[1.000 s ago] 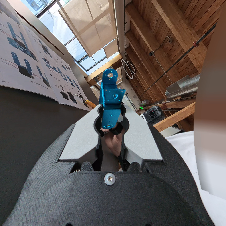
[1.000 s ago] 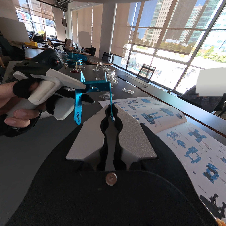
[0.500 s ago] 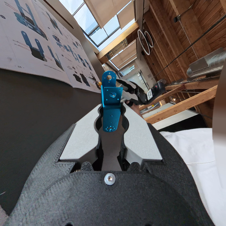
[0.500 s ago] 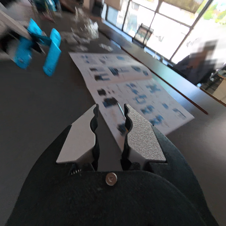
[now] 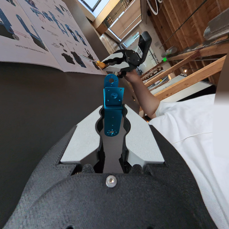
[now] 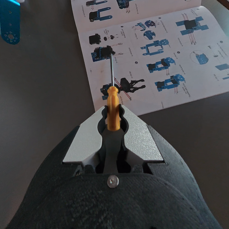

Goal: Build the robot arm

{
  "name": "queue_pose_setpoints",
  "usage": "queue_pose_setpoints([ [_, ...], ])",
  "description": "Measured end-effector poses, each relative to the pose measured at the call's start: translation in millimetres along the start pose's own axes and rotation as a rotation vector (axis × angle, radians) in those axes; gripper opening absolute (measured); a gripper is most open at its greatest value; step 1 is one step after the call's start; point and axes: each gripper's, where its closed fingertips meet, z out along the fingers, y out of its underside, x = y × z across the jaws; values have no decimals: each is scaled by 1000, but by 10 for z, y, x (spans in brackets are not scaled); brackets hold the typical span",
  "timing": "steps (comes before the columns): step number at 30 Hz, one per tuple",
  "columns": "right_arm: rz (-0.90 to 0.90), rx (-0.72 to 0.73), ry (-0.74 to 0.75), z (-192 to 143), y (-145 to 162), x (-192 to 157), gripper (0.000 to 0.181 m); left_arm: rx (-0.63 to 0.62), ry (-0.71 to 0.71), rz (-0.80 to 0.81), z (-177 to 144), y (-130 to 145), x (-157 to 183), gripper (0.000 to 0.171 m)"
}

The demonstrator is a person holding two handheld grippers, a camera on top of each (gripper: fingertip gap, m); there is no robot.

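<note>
Gripping a blue anodised metal bracket (image 5: 113,111) between its two grey fingers, the left gripper (image 5: 112,109) is closed onto the flat sides of the part at its bend, well above the dark grey tabletop (image 5: 37,99). The bracket is a folded assembly: one rounded arm with a ring of small holes hangs back between the fingers, a square drilled plate faces the camera, and a second rounded arm stands beyond it. Holding it at the bend leaves both arms and their holes exposed, in my judgement.

The right gripper (image 6: 113,109) has its fingers drawn in around the amber-yellow plastic handle of a small screwdriver (image 6: 113,111) with a thin steel shaft. The handle sits in the scalloped recess near the fingertips and the shaft points straight ahead along the fingers, so tool and gripper share one axis. Whether the fingers press firmly or merely cradle the handle cannot be told for certain; contact on both sides appears likely. The screwdriver lies over, or just above, an open white instruction booklet (image 6: 161,62) with blue and black part diagrams, spread on the tabletop.

In the left wrist view the right gripper shows farther off at the booklet's edge, held by a bare forearm in a white sleeve (image 5: 185,123). The two grippers are well apart.
</note>
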Motion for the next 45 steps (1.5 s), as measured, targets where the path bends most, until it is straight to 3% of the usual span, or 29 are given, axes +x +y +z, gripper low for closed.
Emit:
queue_pose_setpoints([
  [3,-134,49,18,-77,-190,-87,17,-46,4,44,-20,55,36,27],
  [7,-396,160,-76,-232,-875,-483,16,-113,80,49,-31,127,167,27],
  [10,-609,176,-222,-236,-1269,-790,16,-140,159,26,-9,163,289,27],
  [13,-754,132,-367,-161,-1456,-955,16,-149,223,-1,22,179,398,27],
  [19,-937,1,-531,-53,-1502,-1120,17,-180,238,39,56,213,489,27],
  [24,-1021,-53,-562,-35,-1514,-1205,17,-179,232,60,40,193,512,27],
  [45,-1013,-47,-572,-37,-1573,-1209,17,-156,213,93,5,166,509,27],
])
